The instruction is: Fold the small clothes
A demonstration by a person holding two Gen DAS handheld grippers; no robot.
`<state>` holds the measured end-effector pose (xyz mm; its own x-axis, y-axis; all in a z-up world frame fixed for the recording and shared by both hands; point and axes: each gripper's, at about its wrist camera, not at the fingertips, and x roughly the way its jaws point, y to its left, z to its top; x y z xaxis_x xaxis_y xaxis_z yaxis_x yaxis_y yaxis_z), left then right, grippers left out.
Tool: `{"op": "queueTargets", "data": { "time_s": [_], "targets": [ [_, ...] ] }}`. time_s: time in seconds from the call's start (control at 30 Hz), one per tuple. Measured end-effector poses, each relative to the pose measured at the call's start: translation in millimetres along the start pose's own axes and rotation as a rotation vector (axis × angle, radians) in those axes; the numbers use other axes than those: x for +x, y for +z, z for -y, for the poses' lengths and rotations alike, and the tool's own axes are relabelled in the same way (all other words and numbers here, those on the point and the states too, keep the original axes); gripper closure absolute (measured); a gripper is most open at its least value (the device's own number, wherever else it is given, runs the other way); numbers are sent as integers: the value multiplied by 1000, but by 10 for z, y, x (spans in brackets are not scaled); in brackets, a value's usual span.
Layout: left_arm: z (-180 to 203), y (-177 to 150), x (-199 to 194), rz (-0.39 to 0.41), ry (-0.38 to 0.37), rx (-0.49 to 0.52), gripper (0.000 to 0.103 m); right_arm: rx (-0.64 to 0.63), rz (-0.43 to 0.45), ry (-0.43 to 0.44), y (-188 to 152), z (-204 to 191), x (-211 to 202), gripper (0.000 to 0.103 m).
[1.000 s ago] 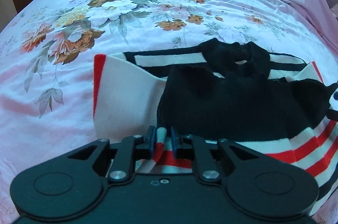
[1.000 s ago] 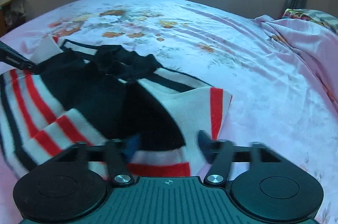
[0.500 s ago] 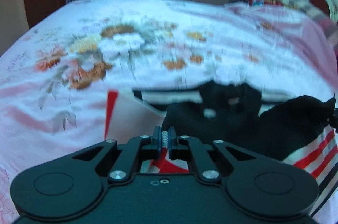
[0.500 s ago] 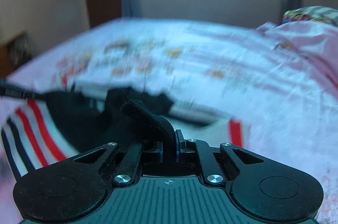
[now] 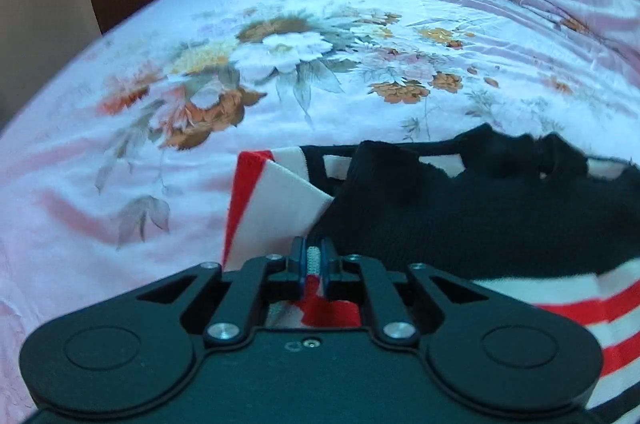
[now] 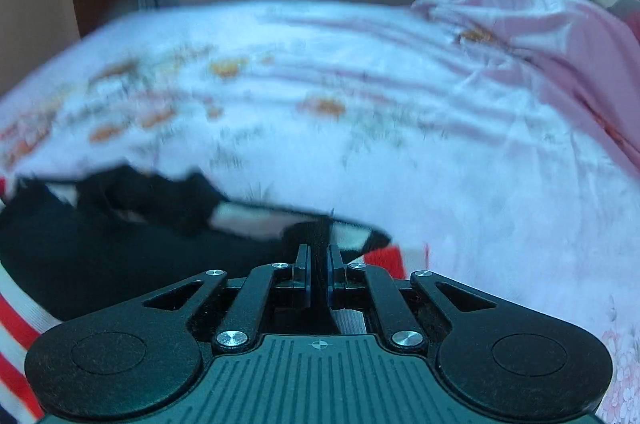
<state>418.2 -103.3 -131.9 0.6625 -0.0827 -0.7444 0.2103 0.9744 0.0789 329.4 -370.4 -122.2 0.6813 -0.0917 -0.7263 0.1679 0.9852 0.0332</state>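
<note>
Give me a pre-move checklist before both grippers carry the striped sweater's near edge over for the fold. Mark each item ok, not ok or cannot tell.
1. Left gripper shut on the striped sweater: ok, red and white fabric sits between its fingers.
2. Right gripper shut on the sweater: ok, black knit is pinched in it.
3. Both grips on the same near hem: cannot tell, neither view shows the other gripper.
4. Bedspread beyond the sweater free for the fold: ok, only the floral print shows there.
5. Sweater lying flat: not ok, the black part near the collar is bunched.
6. Pink blanket clear of the garment: ok, it lies apart at the far right.
</note>
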Motion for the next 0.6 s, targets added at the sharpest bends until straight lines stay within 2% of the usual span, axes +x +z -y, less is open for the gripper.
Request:
{"op": "queueTargets", "data": {
  "time_s": [0.07,0.13,0.2,0.3,0.37,0.47,0.53,0.6],
  "targets": [
    [-18,10,-106,1,-28,-16,91,14,25,6,-8,24,-98,99],
    [-1,37,-266,31,-39,6,92,26,75,50,-16,10,-317,99],
    [57,45,-383,49,-76,16,87,9,93,113,-31,-84,-501,98],
    [225,68,-436,36,-120,26,85,-26,77,178,-117,-326,-632,98],
    [351,24,-357,14,-123,47,81,-61,62,195,-188,-485,-640,98],
    [392,-109,-100,-48,-72,54,77,-132,20,127,-349,-642,-486,98],
    [294,-159,-15,-36,-69,19,76,-132,-5,63,-452,-541,-318,98],
    [222,-135,-6,-44,-81,-26,76,-95,-12,46,-501,-393,-178,99]
  ]
}}
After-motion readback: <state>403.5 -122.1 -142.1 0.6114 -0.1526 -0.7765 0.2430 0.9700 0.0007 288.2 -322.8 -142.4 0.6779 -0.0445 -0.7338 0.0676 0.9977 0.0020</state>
